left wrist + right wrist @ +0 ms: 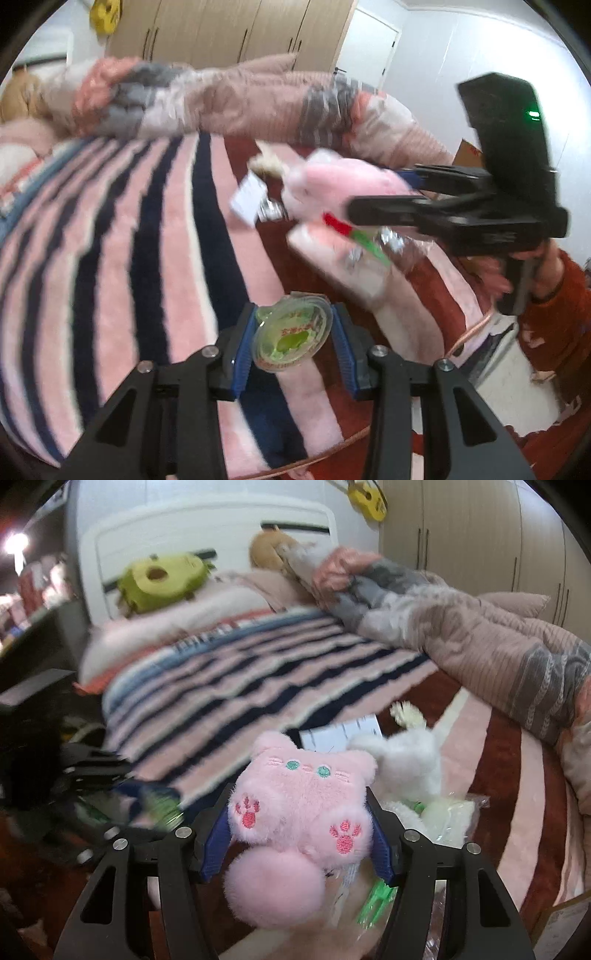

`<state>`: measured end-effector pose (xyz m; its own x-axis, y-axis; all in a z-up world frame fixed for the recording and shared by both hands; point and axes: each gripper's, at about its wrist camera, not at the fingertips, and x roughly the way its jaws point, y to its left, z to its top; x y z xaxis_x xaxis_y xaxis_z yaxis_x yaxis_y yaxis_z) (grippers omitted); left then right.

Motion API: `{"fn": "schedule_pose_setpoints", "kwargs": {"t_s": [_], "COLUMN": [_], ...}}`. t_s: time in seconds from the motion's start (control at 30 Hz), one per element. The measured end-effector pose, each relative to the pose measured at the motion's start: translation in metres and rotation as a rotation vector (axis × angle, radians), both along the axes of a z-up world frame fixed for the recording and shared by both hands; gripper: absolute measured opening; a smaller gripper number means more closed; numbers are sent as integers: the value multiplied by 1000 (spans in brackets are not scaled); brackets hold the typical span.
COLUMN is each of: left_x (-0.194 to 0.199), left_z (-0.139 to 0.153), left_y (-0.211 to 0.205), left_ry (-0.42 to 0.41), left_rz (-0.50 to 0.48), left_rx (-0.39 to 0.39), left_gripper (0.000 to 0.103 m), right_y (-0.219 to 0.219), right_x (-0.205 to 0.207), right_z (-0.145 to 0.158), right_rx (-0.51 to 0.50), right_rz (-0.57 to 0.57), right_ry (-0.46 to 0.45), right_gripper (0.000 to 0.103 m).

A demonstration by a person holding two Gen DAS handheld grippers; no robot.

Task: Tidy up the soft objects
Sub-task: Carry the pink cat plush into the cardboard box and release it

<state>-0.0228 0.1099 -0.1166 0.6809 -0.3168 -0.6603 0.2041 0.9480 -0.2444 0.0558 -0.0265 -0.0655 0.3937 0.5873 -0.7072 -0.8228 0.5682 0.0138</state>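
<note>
Right gripper (301,834) fingers closed on pink plush cat (303,794): light, compressible, best held mid-body. Left gripper (291,338) fingers clamp clear lidded cup (291,336); rigid, slippery.

Left gripper (291,334): low centre in the left wrist view, blue-padded fingers (242,347) pointing to 12 o'clock, pressed against both sides of a small round clear tub.
Left gripper, seen from the right wrist view (147,805): at 9 o'clock, blurred, dark body with a blue finger tip showing.
Right gripper (301,830): low centre, blue pads (218,840) at 9 and 3 o'clock, clamped on a pink plush.
Right gripper, seen from the left wrist view (369,192): entering from 3 o'clock, fingers pointing to 9 o'clock.
Right hand (546,273): at 4 o'clock, wrapped round the handle, red knit sleeve at the wrist.
</note>
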Motion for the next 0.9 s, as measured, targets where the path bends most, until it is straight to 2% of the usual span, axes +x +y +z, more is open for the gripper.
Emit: {"fn": "schedule_pose_setpoints", "kwargs": {"t_s": [0.07,0.23,0.4,0.5,0.6,0.67,0.8,0.9], "left_x": [-1,1,18,36,64,81,114,136], "left_z": [22,84,145,169,189,196,198,189], "left_y": [-4,-31,-94,-135,-188,-221,-282,-316], "left_ry": [-30,-118,-204,-226,-230,-222,-184,-134], "left_rz": [11,-16,-106,-164,-252,-303,-395,-437], "left_rx": [53,99,150,154,151,154,167,201], "left_gripper": [37,37,37,37,37,37,37,37], "right_y": [-14,-67,-152,-207,-249,-270,-284,-293], "right_x": [-8,-26,-33,-30,-20,-11,5,10], "right_z": [23,88,139,154,152,140,109,93], "right_rx": [44,140,179,172,130,89,-16,-60], "right_rz": [-6,-67,-213,-324,-421,-455,-480,-493], "right_ry": [-11,-91,-190,-214,-205,-175,-144,-140], "right_gripper": [60,60,60,60,60,61,62,67]}}
